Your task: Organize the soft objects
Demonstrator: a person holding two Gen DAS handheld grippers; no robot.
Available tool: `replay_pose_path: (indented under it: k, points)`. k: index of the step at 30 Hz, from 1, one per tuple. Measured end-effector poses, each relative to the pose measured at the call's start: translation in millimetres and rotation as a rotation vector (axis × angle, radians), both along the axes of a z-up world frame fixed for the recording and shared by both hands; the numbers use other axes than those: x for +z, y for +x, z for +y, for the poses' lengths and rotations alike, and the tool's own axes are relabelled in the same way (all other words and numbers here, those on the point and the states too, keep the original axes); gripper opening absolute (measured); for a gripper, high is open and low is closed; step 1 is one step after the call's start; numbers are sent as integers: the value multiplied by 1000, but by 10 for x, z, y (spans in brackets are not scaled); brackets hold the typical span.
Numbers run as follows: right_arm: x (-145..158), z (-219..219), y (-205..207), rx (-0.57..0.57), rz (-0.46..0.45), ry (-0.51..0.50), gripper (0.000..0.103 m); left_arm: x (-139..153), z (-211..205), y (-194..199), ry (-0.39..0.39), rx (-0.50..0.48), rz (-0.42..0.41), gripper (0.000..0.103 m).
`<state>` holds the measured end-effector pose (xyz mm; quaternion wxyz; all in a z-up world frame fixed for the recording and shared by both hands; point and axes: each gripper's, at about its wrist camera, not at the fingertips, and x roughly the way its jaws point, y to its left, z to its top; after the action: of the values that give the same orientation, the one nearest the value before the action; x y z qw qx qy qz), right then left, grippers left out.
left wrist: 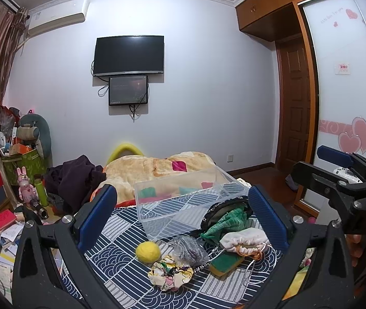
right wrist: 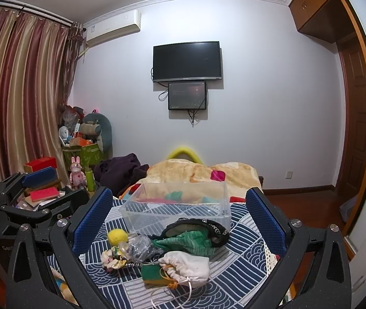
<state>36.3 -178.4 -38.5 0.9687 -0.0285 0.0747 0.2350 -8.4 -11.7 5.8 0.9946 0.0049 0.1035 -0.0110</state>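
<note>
A pile of soft things lies on the blue patterned bedspread [left wrist: 121,234] in front of a clear plastic box [left wrist: 183,200]: a yellow felt ball [left wrist: 147,251], a floral scrunchie [left wrist: 170,274], a grey mesh bag [left wrist: 189,251], a green-yellow sponge [left wrist: 225,264], a white drawstring pouch [left wrist: 244,239], a green cloth [left wrist: 228,222] and a black headband [left wrist: 221,207]. The same pile shows in the right wrist view: ball [right wrist: 117,236], pouch [right wrist: 188,267], box [right wrist: 177,206]. My left gripper [left wrist: 183,213] is open above the pile. My right gripper [right wrist: 180,219] is open, empty.
A beige blanket [left wrist: 162,167] and a dark garment [left wrist: 77,177] lie beyond the box. Cluttered boxes, books and toys [left wrist: 7,193] stand left of the bed. A wardrobe [left wrist: 342,77] and a door are on the right. A TV [left wrist: 129,55] hangs on the far wall.
</note>
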Motion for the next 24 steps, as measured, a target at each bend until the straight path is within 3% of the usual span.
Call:
replay_pose_path:
  k: [24]
  points:
    - [16,-13,-2,-1,-5,0,103,-35,9,18,-8,-1,9,103]
